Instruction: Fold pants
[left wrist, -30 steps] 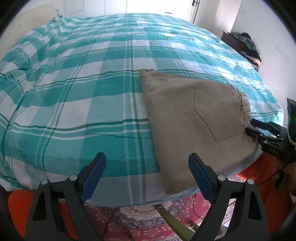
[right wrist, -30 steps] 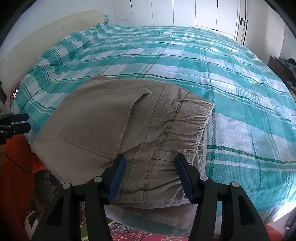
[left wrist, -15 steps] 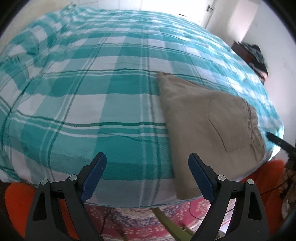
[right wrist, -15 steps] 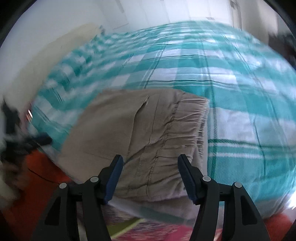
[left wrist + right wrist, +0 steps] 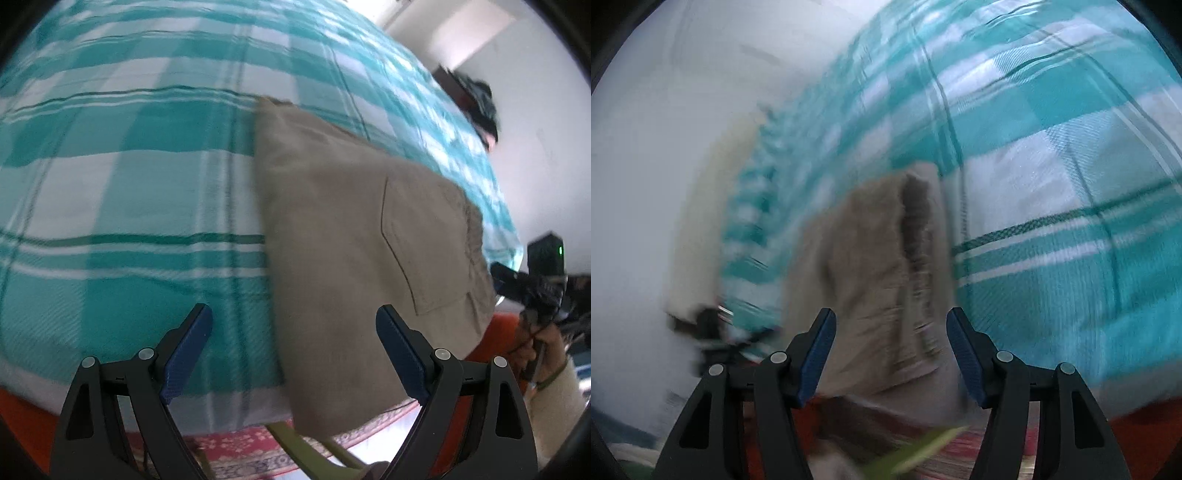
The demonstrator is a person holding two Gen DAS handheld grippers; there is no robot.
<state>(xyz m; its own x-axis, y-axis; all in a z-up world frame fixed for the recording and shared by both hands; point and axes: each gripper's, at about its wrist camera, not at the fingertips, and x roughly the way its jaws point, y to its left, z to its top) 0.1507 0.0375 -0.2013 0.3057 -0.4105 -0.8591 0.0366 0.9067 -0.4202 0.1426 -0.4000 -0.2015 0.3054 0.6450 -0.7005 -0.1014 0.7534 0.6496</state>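
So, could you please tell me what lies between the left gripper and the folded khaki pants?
In the left wrist view, only bare teal plaid bedspread separates the left gripper from the khaki pants, whose near edge overhangs the bed by the right jaw.

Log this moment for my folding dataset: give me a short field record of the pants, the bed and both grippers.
pants: khaki pants, folded into a flat stack, back pocket facing up
location: near edge of the teal plaid bedspread
left gripper: jaws open, holding nothing
right gripper: jaws open, holding nothing, pointed at the waistband end
image quality: right wrist view heavily motion-blurred
floor: patterned red rug below the bed edge
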